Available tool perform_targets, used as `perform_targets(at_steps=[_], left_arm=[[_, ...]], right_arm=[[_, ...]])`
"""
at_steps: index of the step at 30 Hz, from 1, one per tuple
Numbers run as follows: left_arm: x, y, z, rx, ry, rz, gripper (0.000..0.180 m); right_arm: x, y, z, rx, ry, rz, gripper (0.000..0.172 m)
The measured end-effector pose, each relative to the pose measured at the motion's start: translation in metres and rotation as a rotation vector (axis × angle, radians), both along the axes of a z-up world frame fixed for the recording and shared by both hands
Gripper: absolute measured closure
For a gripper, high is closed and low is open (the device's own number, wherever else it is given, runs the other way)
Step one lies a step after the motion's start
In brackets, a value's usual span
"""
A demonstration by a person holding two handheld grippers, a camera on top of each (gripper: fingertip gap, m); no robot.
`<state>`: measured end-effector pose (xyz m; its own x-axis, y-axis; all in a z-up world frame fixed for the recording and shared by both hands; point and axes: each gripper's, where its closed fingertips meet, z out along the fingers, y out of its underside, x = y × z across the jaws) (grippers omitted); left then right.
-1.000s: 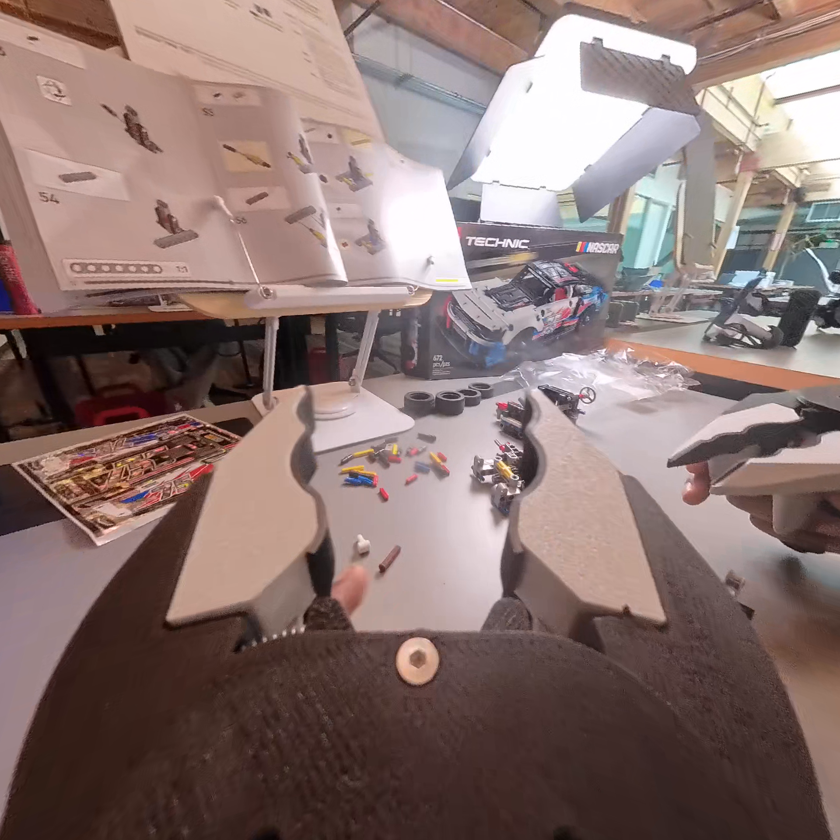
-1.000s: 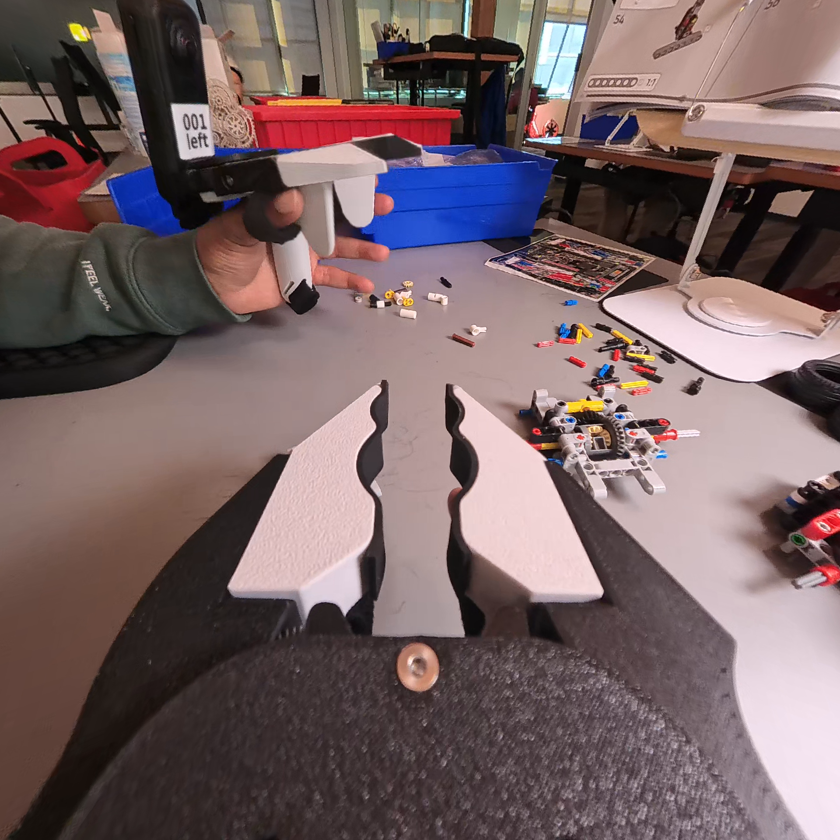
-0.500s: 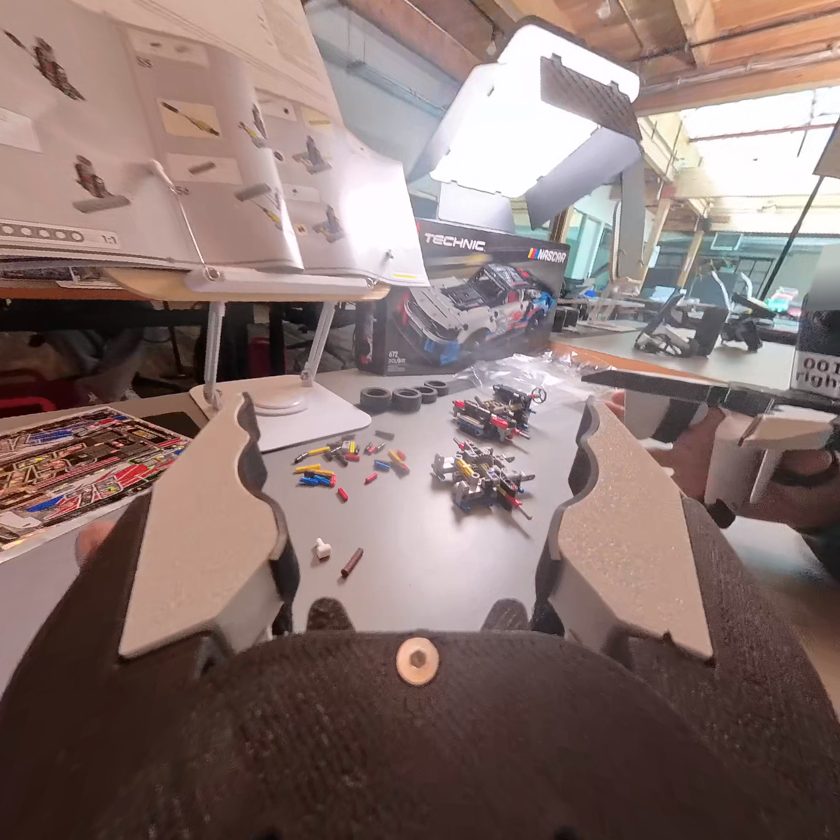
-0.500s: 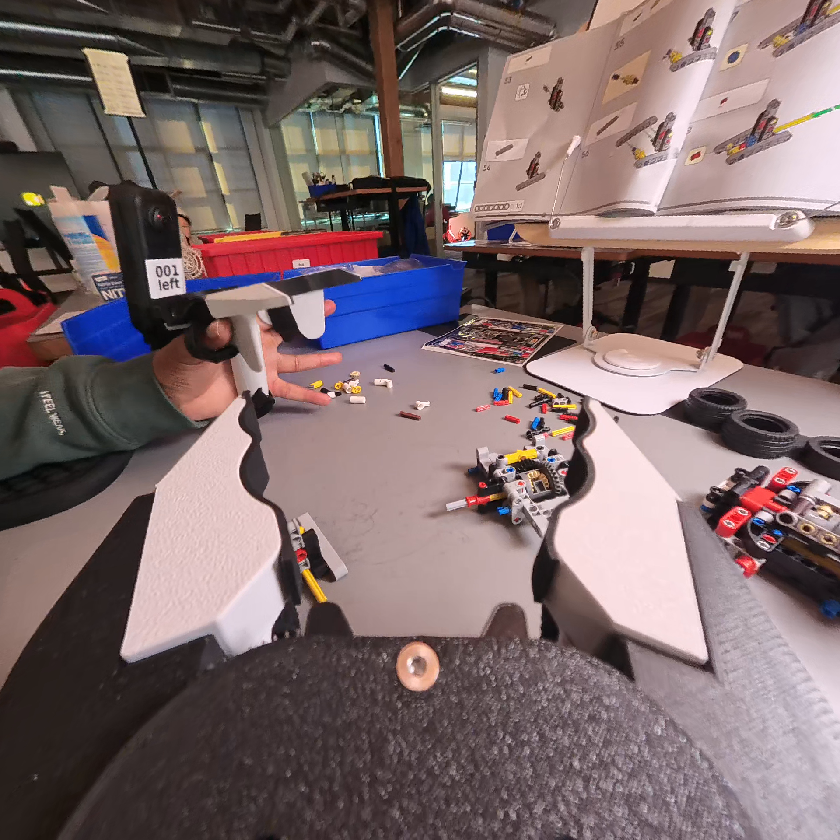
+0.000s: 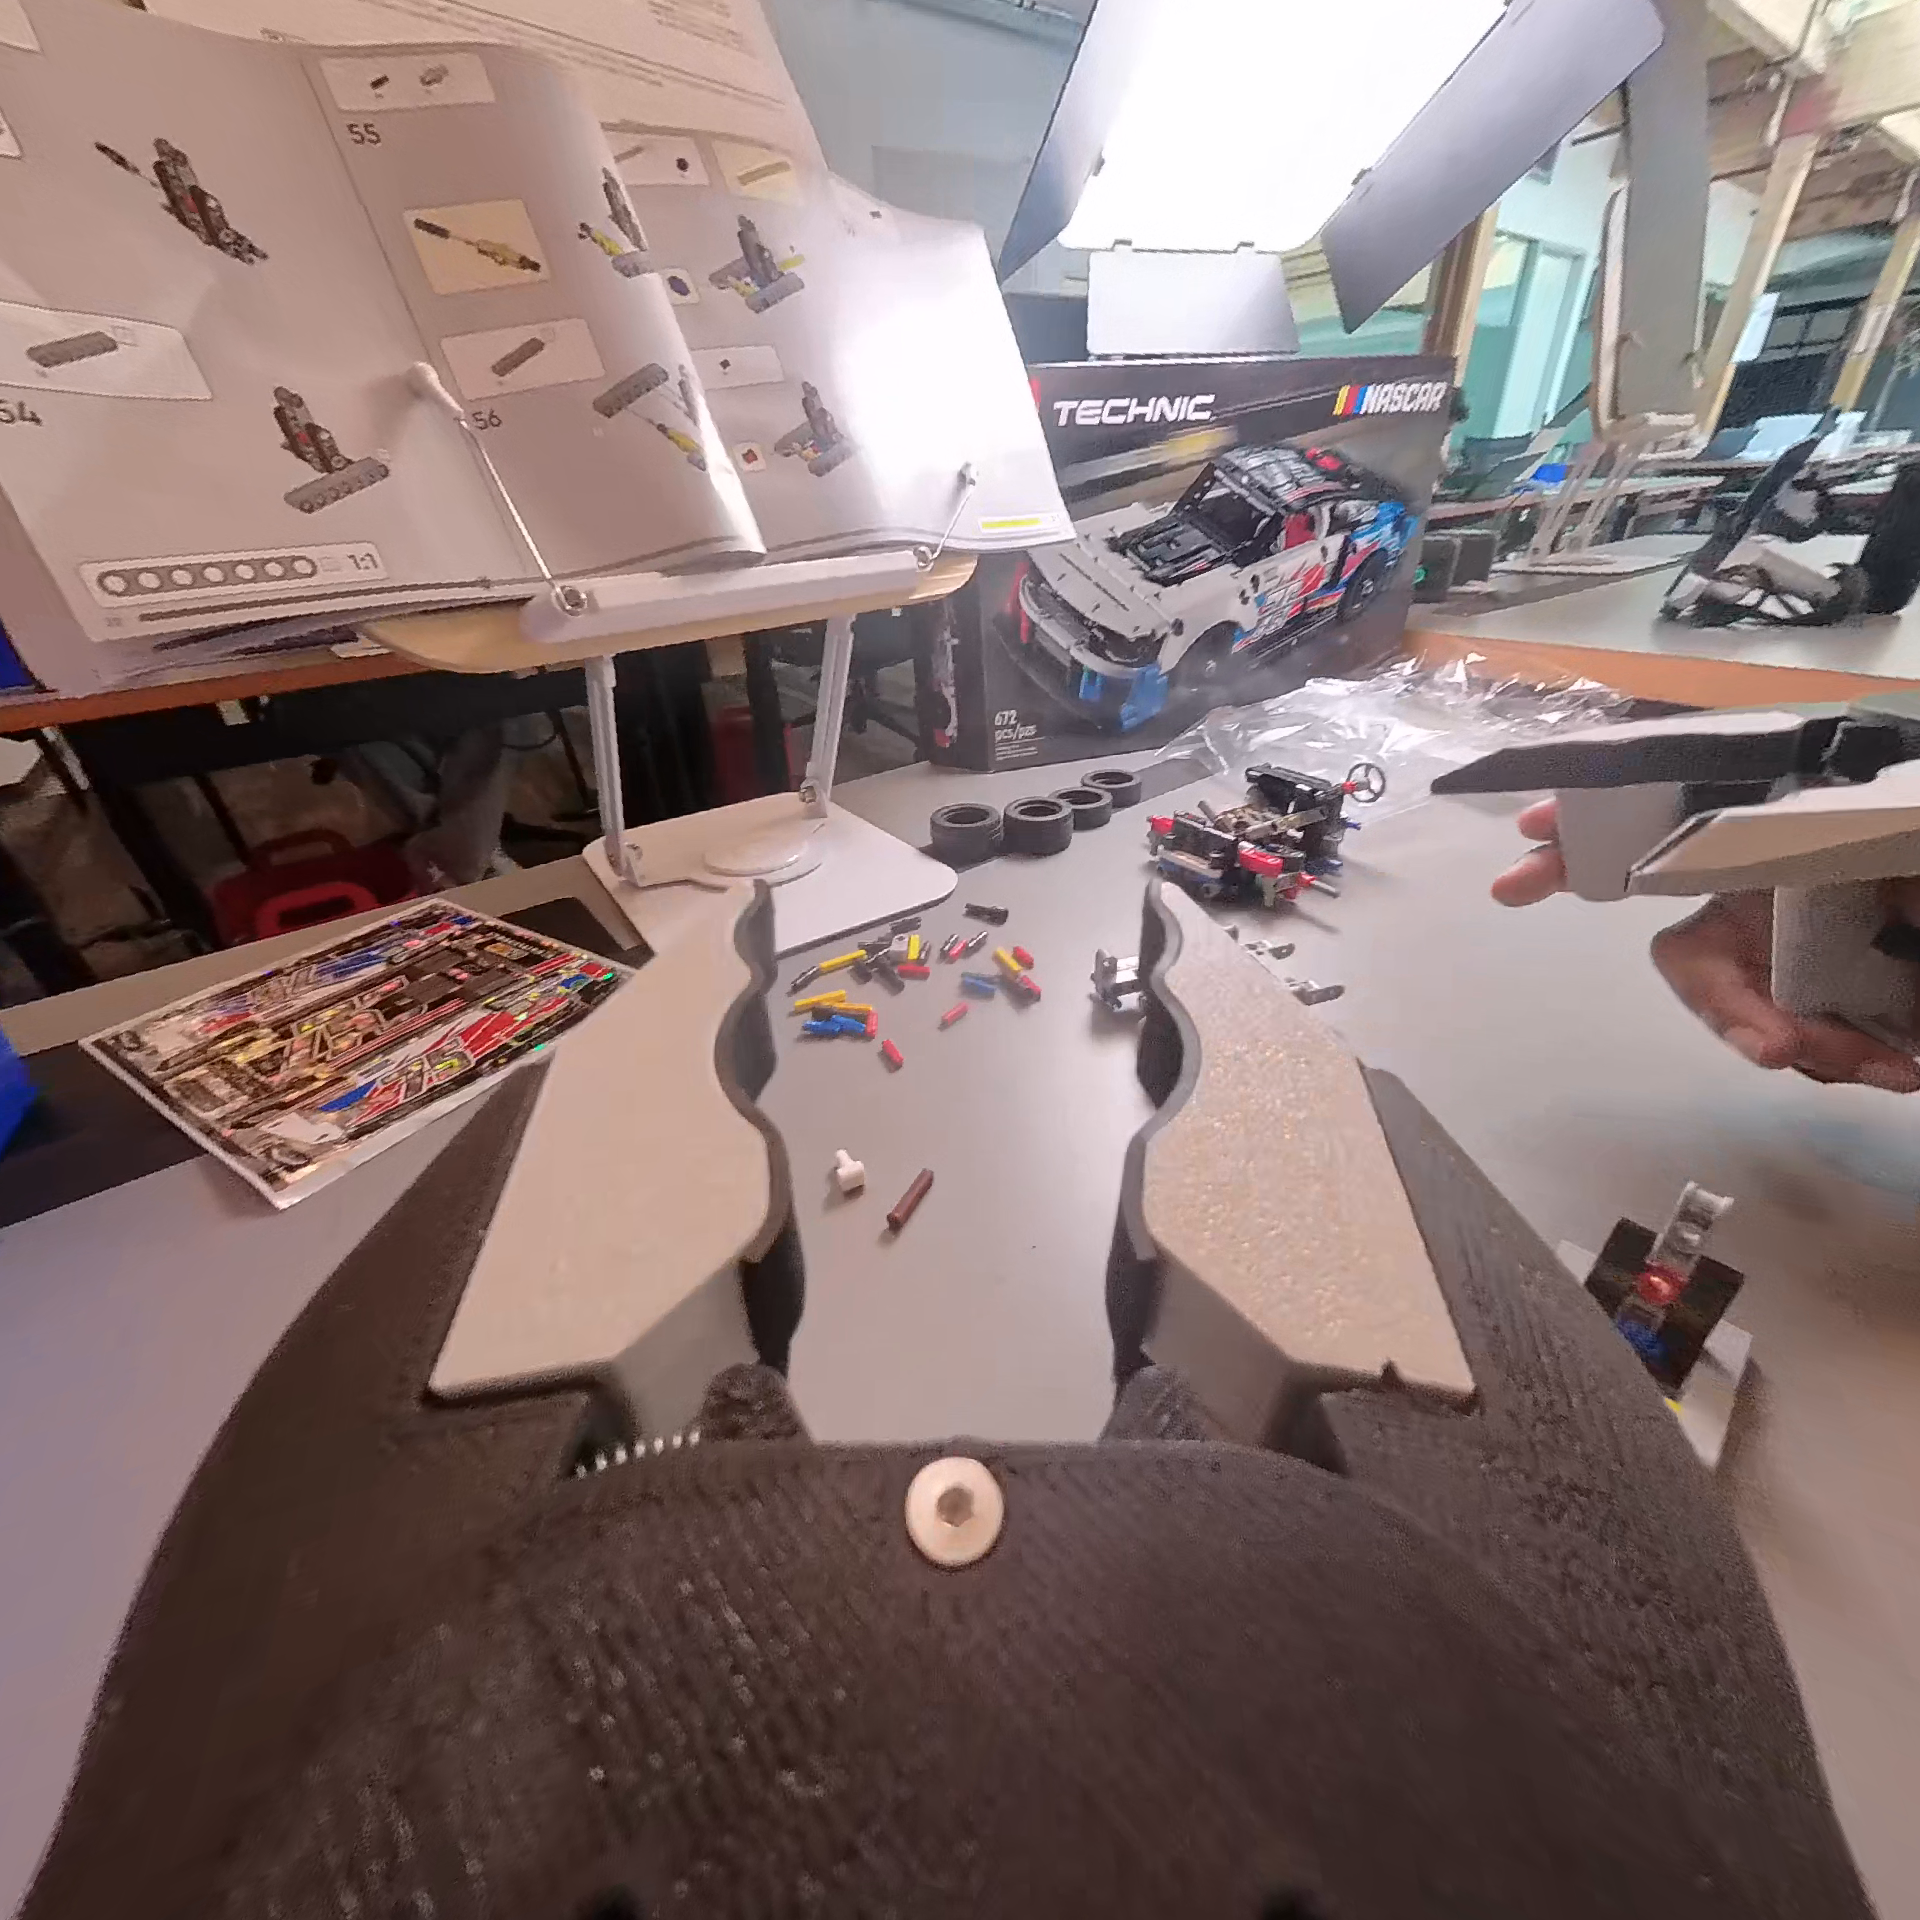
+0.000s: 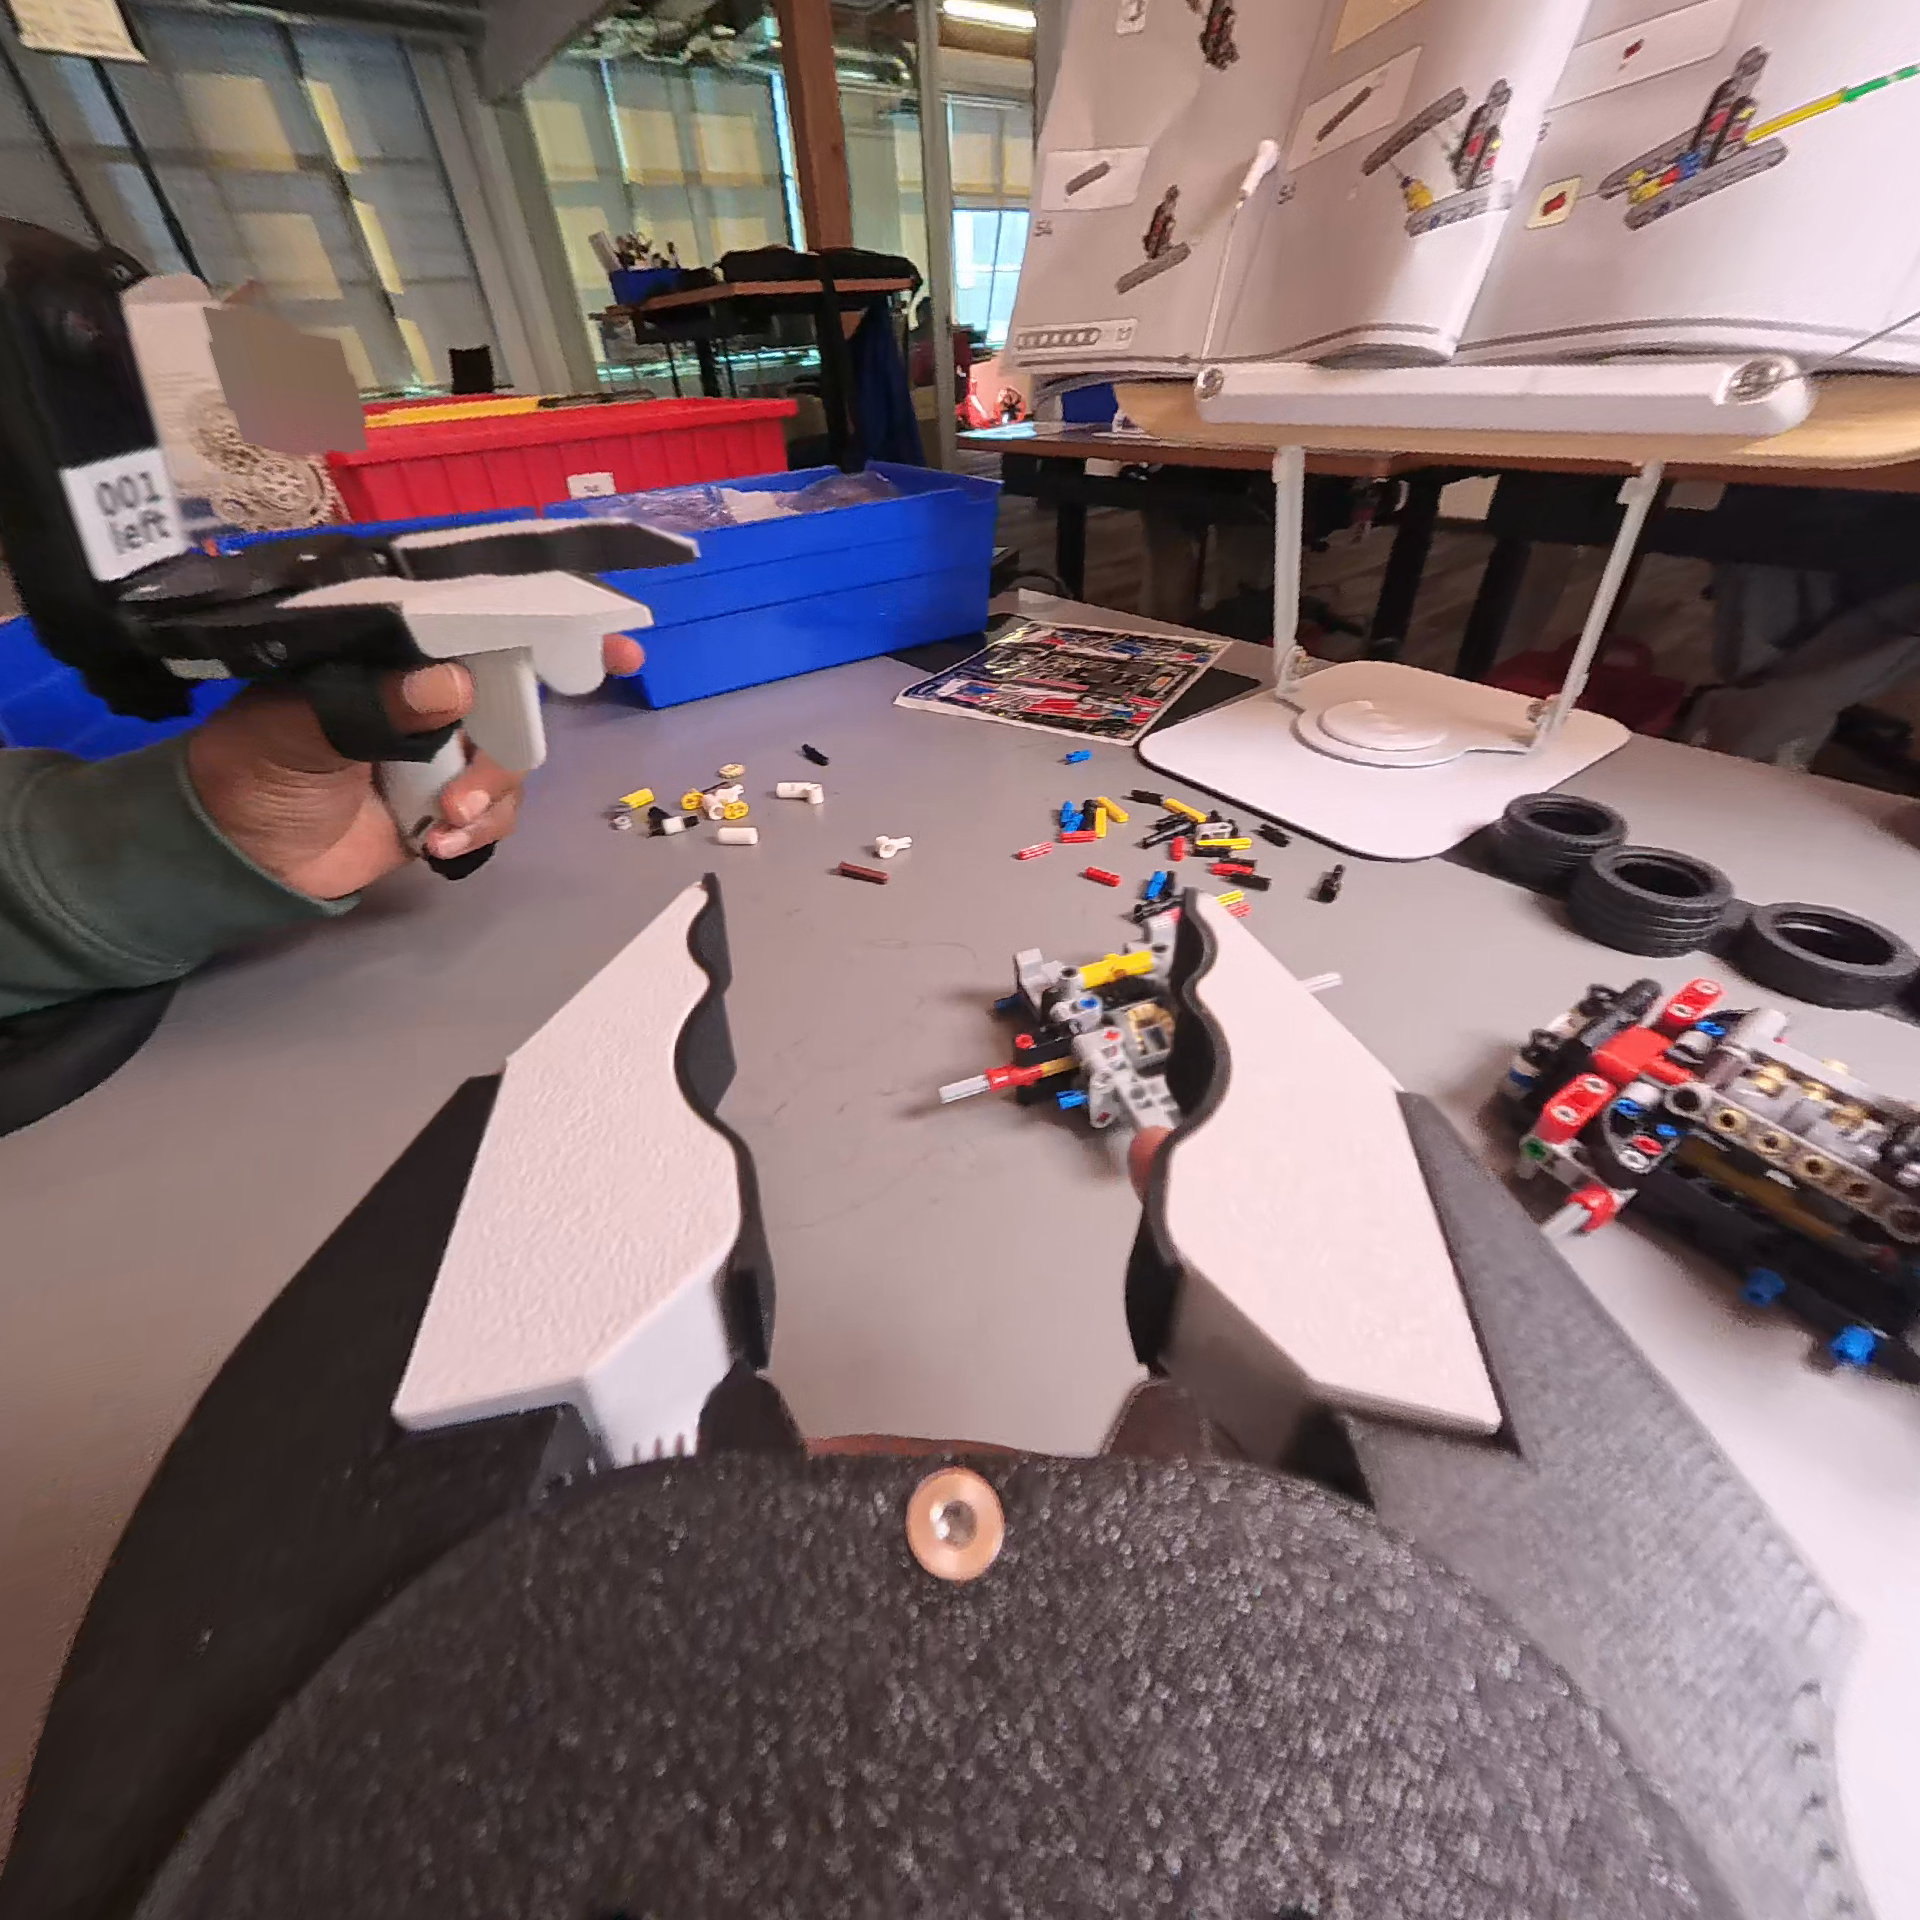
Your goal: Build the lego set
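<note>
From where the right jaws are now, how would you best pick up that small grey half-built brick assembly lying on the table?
Probably grip the small grey assembly across its blocky grey frame, coming down from above. The thin red-tipped axle sticking out leftward looks too slender to hold. The right gripper is open and empty, the assembly beside its right finger.

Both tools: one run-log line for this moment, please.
left tool: open, empty, above loose pins | right tool: open, empty, beside small grey assembly | table: tyres, sticker sheet
</note>
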<state>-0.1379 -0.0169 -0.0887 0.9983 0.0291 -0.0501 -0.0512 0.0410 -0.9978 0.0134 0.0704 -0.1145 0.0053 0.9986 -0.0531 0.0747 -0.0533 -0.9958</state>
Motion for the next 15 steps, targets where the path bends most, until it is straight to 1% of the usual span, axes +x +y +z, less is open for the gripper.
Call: perform_targets(at_steps=[1, 3, 5, 7, 10, 14, 15], left_arm=[[-0.002, 0.0, -0.001, -0.006, 0.004, 0.011, 0.123], [-0.002, -0.001, -0.003, -0.005, 0.011, -0.005, 0.144], [-0.001, -0.001, -0.006, -0.011, 0.015, -0.027, 0.164], [-0.002, -0.001, -0.006, 0.001, 0.009, -0.049, 0.18], [-0.006, -0.002, -0.006, 0.007, 0.004, -0.043, 0.18], [-0.013, -0.002, -0.008, 0.003, -0.036, -0.026, 0.18], [-0.015, -0.002, -0.009, -0.002, -0.051, -0.026, 0.175]], right_arm=[[-0.001, 0.005, 0.002, 0.009, 0.002, -0.014, 0.092], [-0.005, 0.013, 0.012, 0.041, 0.028, -0.034, 0.109], [-0.009, 0.021, 0.024, 0.1, 0.059, -0.045, 0.13], [-0.016, 0.031, 0.038, 0.132, 0.094, -0.055, 0.14], [-0.029, 0.049, 0.06, 0.131, 0.148, -0.07, 0.157], [-0.054, 0.071, 0.077, 0.128, 0.162, -0.082, 0.163], [-0.061, 0.076, 0.08, 0.134, 0.159, -0.083, 0.165]])
